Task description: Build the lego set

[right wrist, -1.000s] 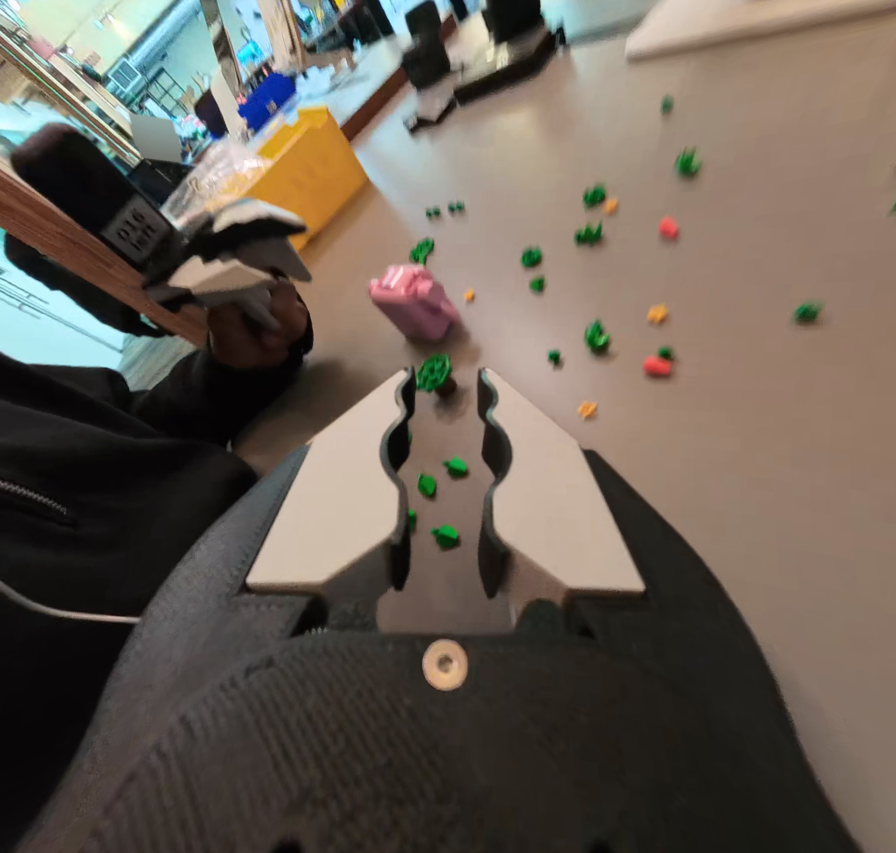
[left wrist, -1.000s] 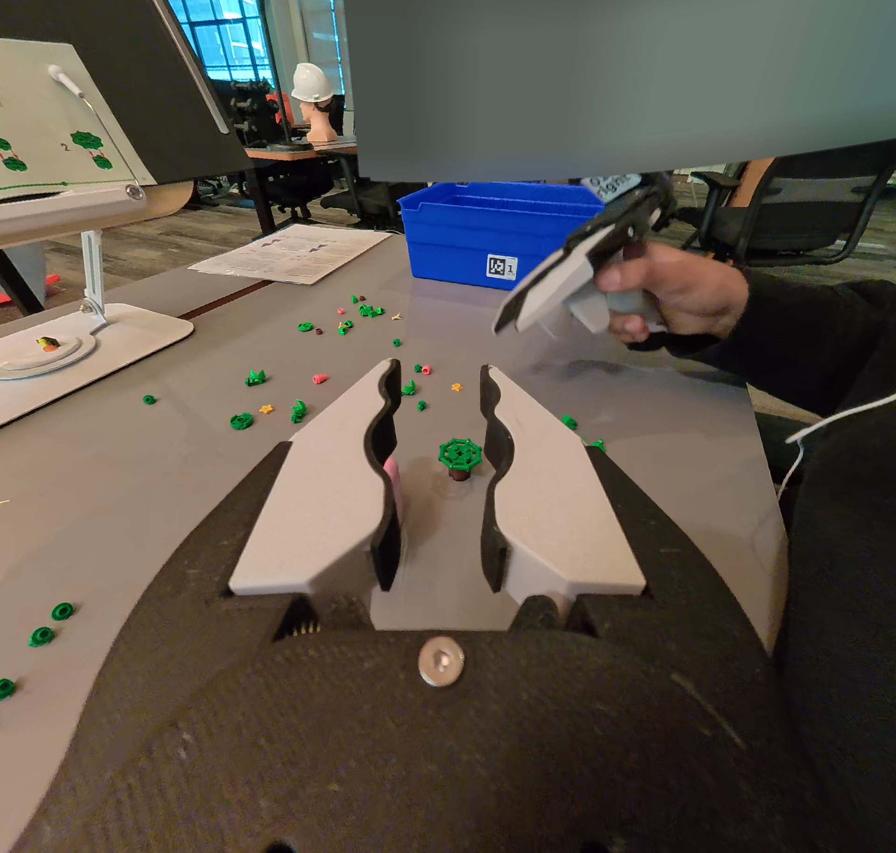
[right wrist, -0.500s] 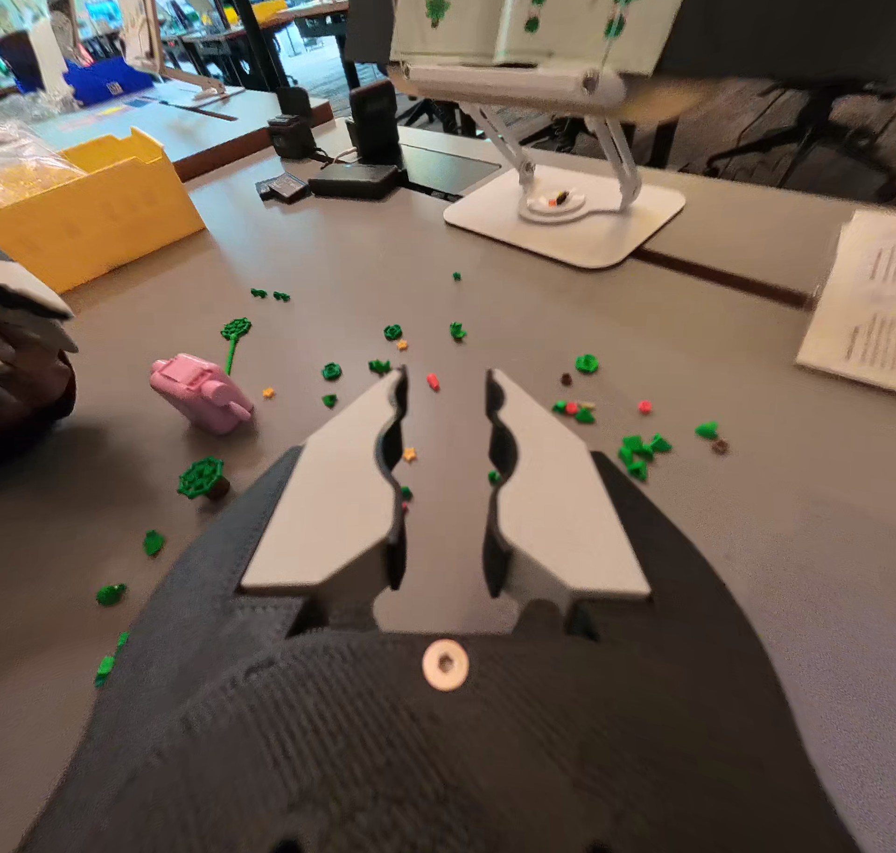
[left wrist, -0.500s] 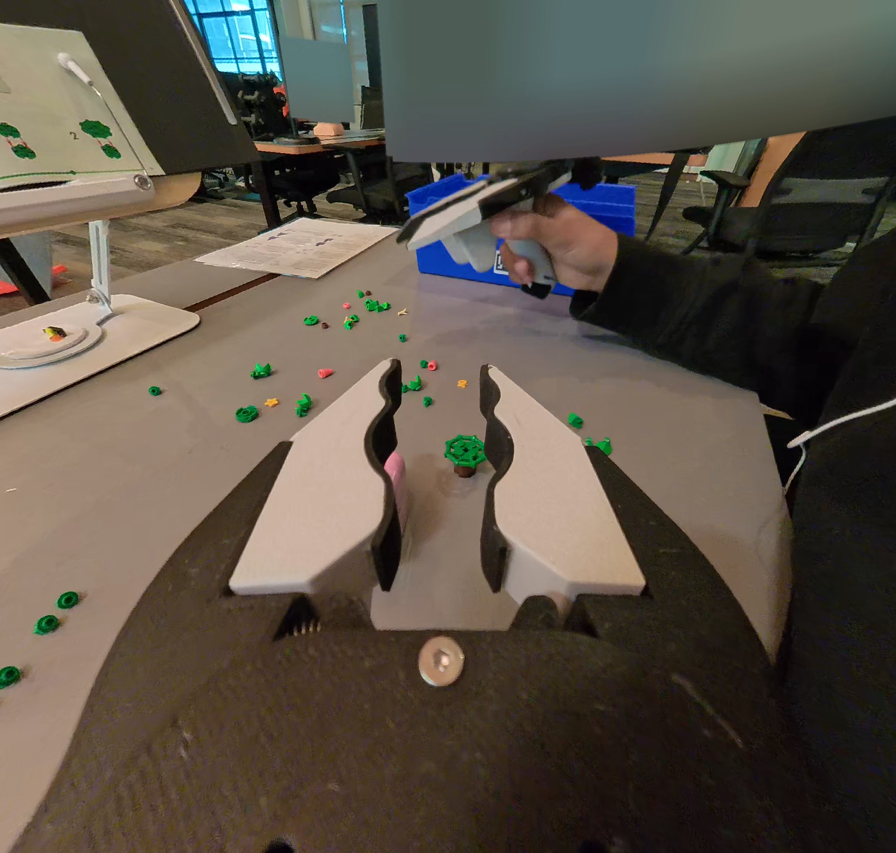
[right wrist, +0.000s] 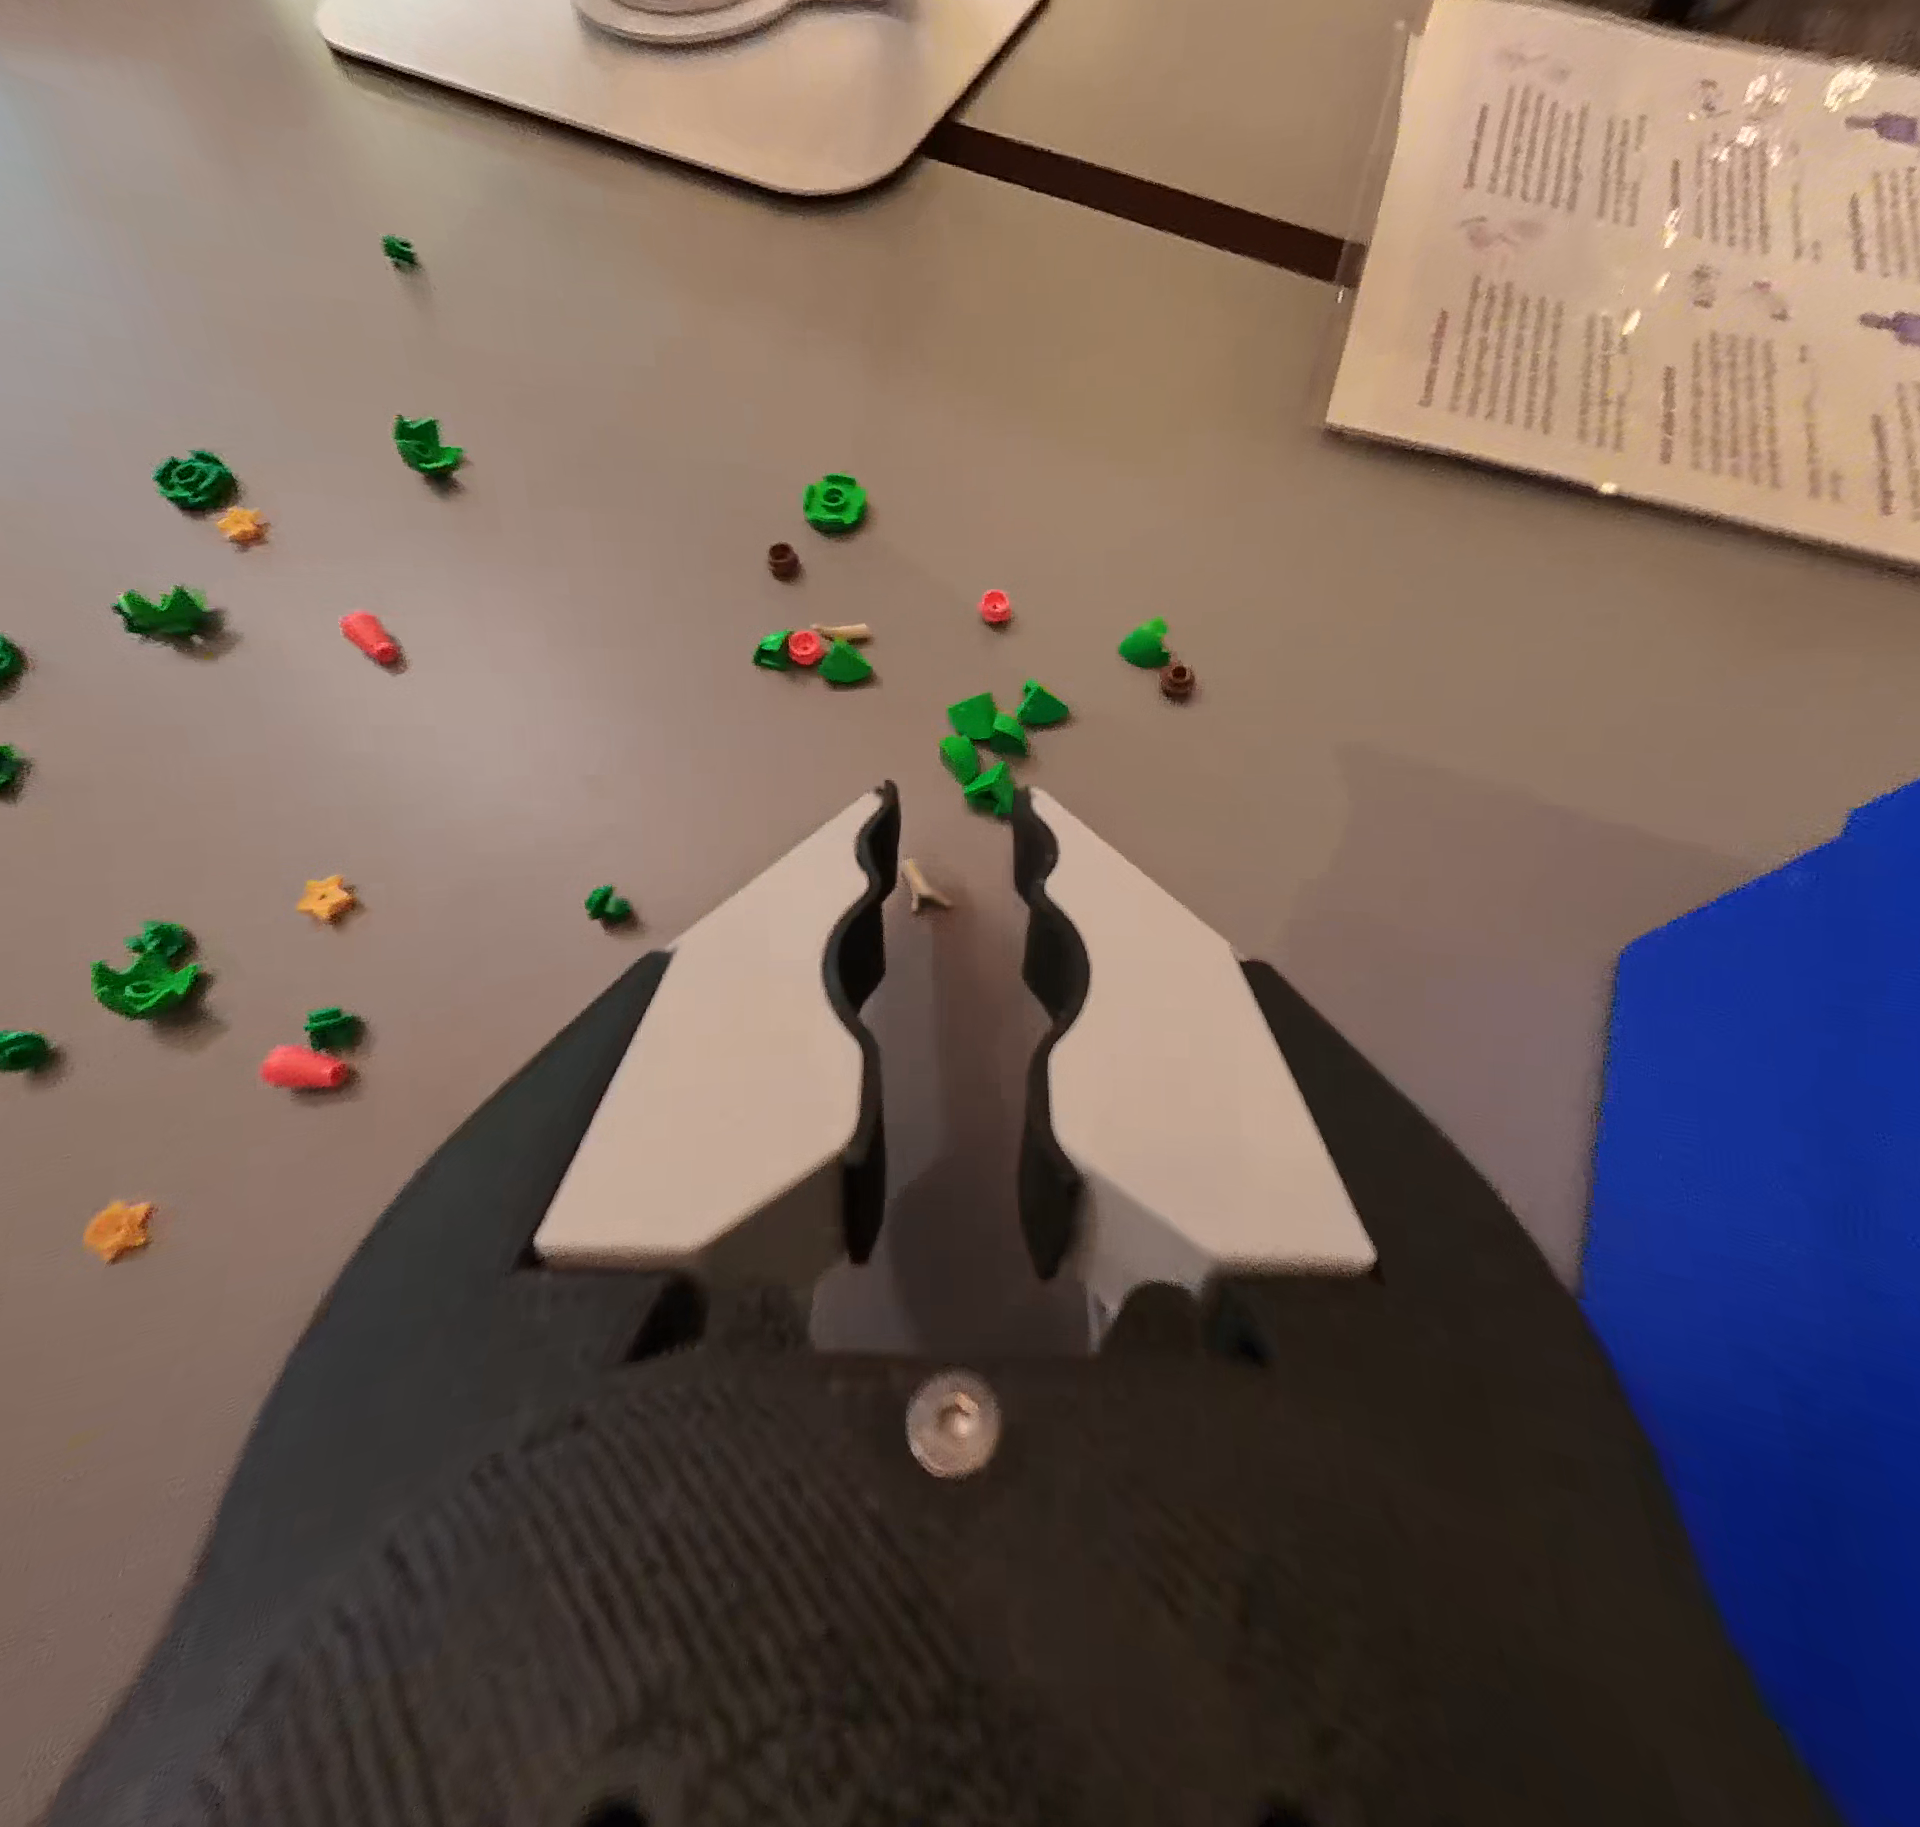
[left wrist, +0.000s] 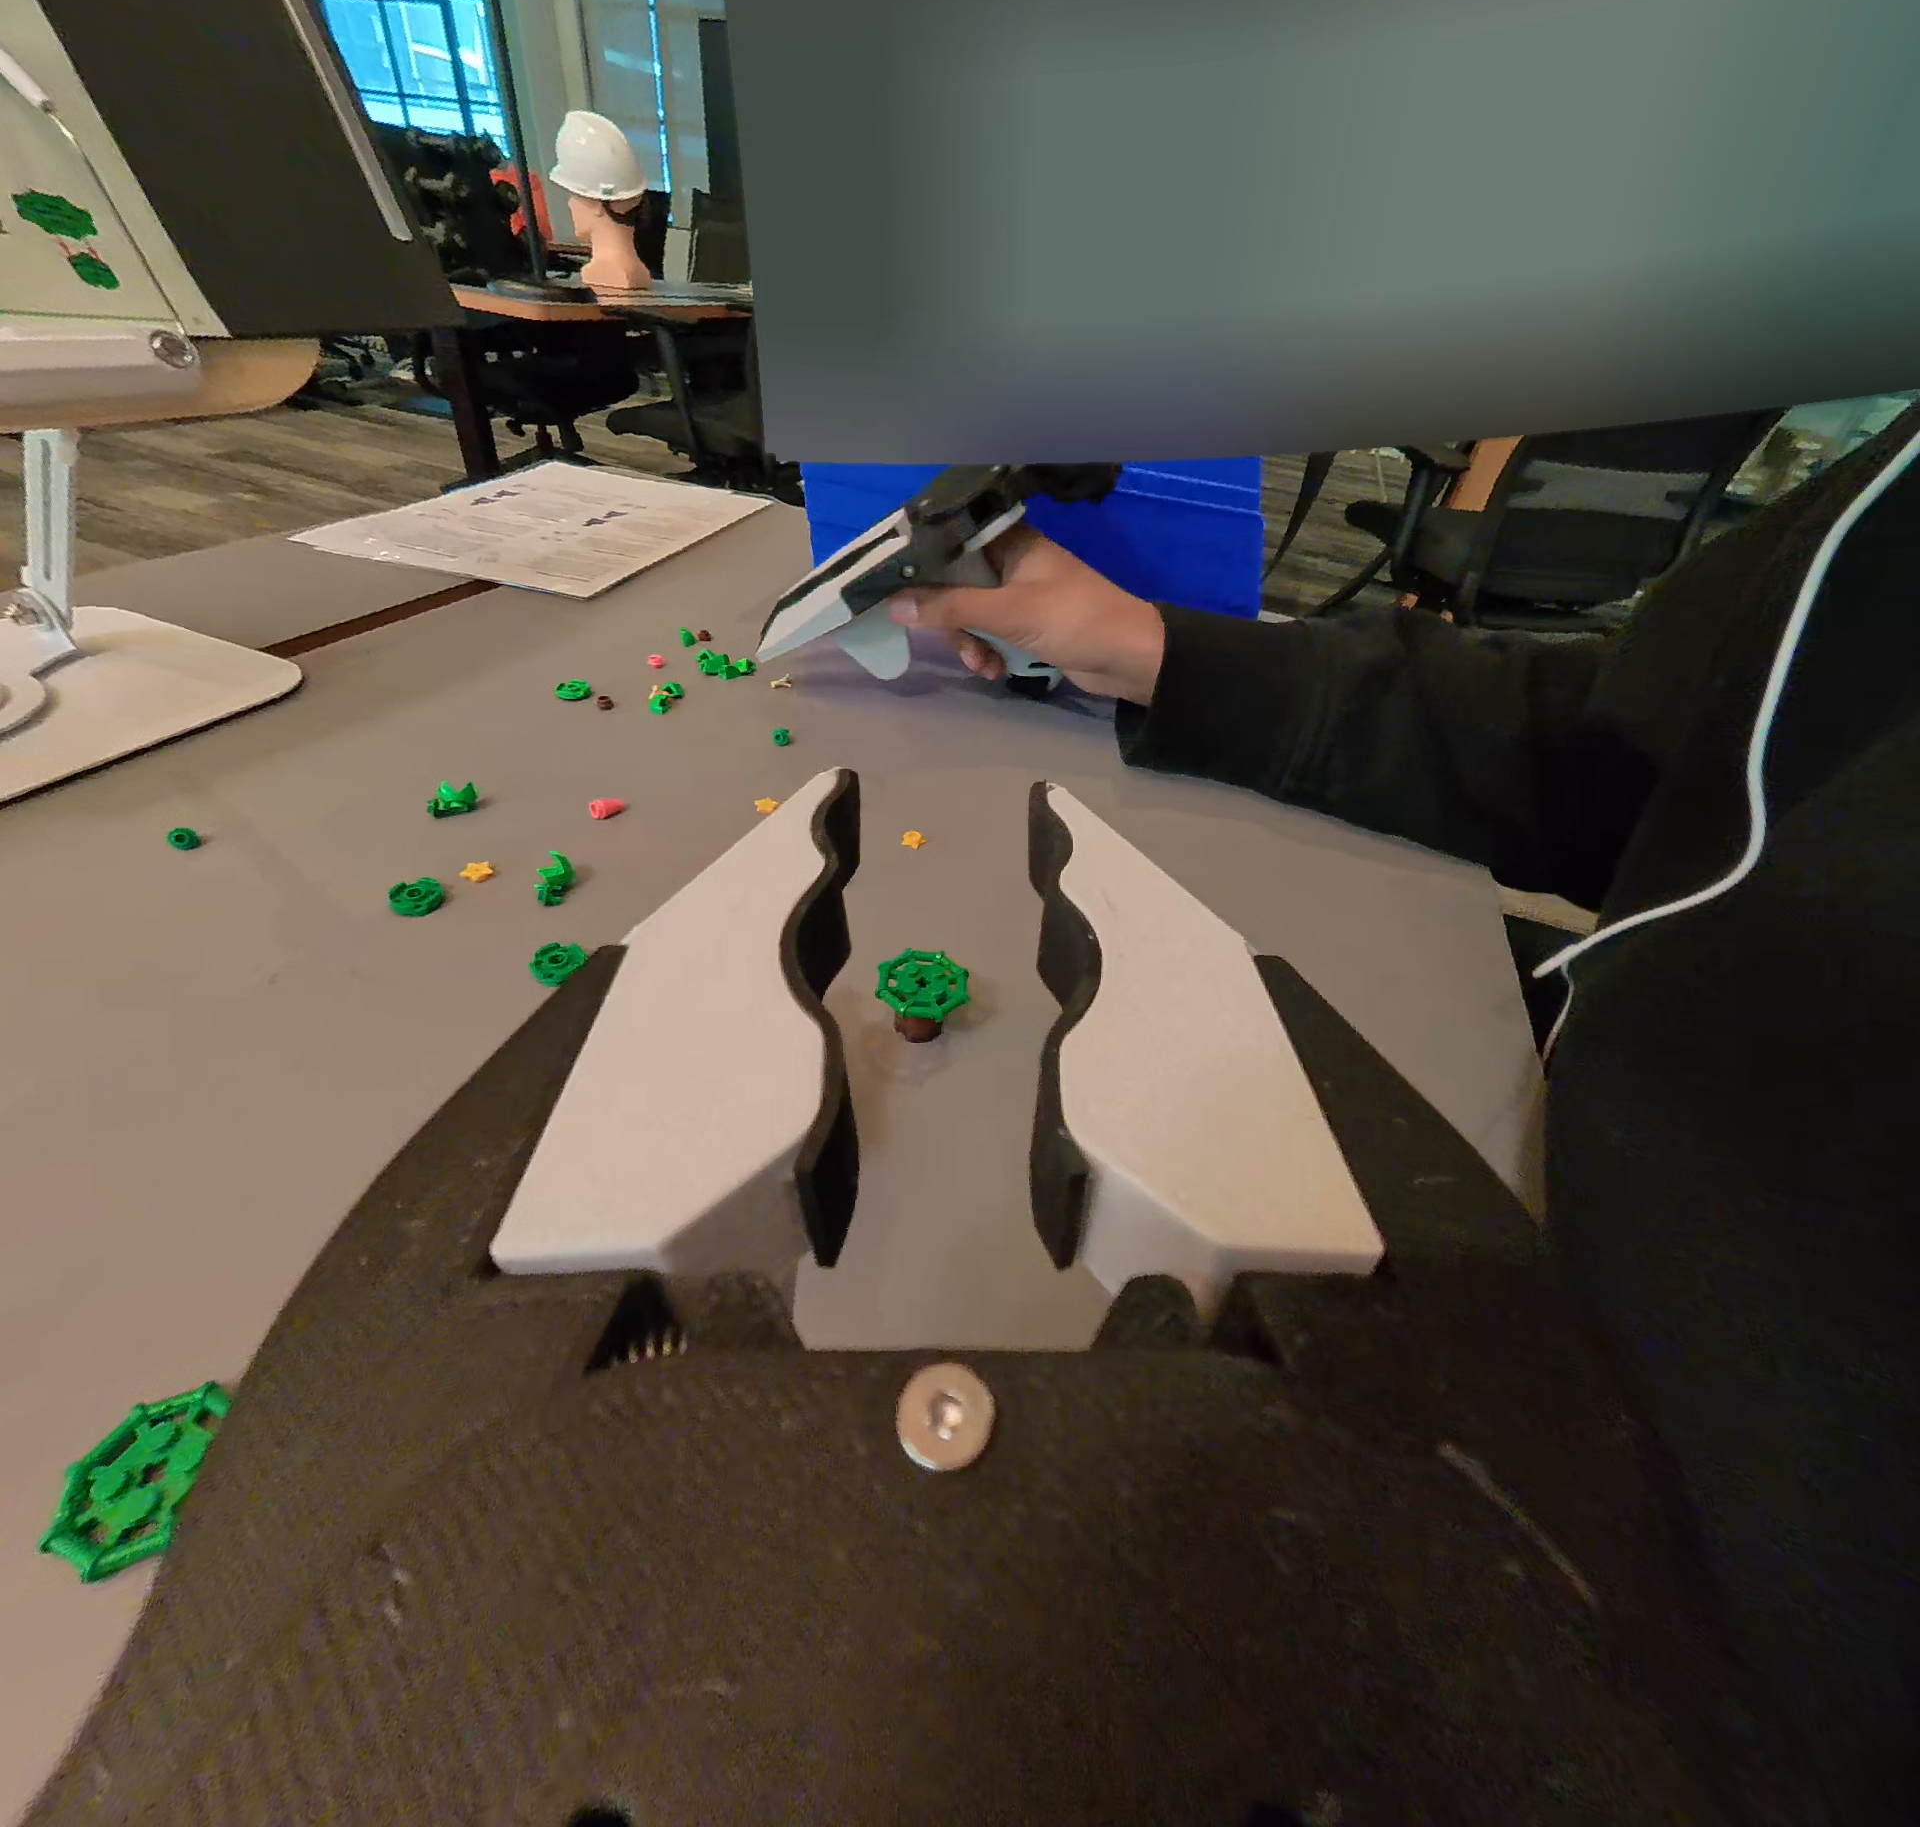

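My left gripper [left wrist: 940, 801] is open and low over the grey table [left wrist: 260, 1102]. A small tree piece [left wrist: 922, 988], a green web disc on a brown stem, stands upright on the table between its fingers, touching neither. My right gripper [right wrist: 954, 803] is open with a narrow gap and points down at the table. A tiny tan piece [right wrist: 923, 889] lies between its fingertips. A cluster of green leaf pieces [right wrist: 992, 738] lies just beyond them. The left wrist view shows the right gripper [left wrist: 769, 647] farther off in a hand, its tips by those green pieces [left wrist: 722, 663].
Small green, red, orange and brown pieces [right wrist: 156, 977] are scattered over the table. A second green web disc [left wrist: 125, 1486] lies at the near left. A blue bin [right wrist: 1766, 1258] stands right of my right gripper. A printed sheet [right wrist: 1662, 271] and a white stand base [right wrist: 914, 63] lie beyond. Across from one pair of fingers to the other is roughly 30 cm.
My right gripper swung away from the pink piece, moved out to the green cluster by the blue bin, lowered, and its gap narrowed slightly. My left gripper moved around the tree piece; the pink piece left view.
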`<state>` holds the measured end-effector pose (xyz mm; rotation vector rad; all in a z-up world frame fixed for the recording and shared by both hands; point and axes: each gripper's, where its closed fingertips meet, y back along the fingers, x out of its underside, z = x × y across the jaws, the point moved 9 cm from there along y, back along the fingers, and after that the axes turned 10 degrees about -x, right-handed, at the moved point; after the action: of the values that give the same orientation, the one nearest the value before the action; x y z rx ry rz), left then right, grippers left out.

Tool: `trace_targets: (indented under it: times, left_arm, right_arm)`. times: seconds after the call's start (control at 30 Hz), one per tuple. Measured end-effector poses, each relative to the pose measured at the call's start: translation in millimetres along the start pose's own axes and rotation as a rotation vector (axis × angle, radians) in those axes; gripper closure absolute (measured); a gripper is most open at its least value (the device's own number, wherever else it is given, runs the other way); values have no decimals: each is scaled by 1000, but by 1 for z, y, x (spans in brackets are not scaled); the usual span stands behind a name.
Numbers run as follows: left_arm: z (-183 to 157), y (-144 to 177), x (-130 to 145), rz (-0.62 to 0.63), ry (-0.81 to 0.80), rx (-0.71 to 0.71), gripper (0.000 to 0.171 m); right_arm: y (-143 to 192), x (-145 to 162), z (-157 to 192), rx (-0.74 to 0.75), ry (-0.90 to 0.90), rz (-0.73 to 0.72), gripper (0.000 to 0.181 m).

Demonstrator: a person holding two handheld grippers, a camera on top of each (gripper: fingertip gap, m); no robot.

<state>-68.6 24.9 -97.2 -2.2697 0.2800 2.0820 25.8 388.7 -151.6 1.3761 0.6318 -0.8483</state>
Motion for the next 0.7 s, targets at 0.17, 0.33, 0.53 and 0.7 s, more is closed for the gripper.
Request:
trace_targets:
  times: [0.17,0.33,0.53,0.7]
  left_arm:
    - [-1,-1,0,-1,10,14,143]
    - [-2,-2,1,7,-1,14,143]
    - [-3,-3,1,12,-6,15,143]
    - [-4,-3,2,18,-9,17,143]
  right_arm:
    - [-8,-2,-5,-15,1,39,160]
    - [-16,-2,-9,-28,-13,94,160]
    - [-15,-2,-10,-52,-27,79,175]
    - [1,-10,16,-134,121,-77,175]
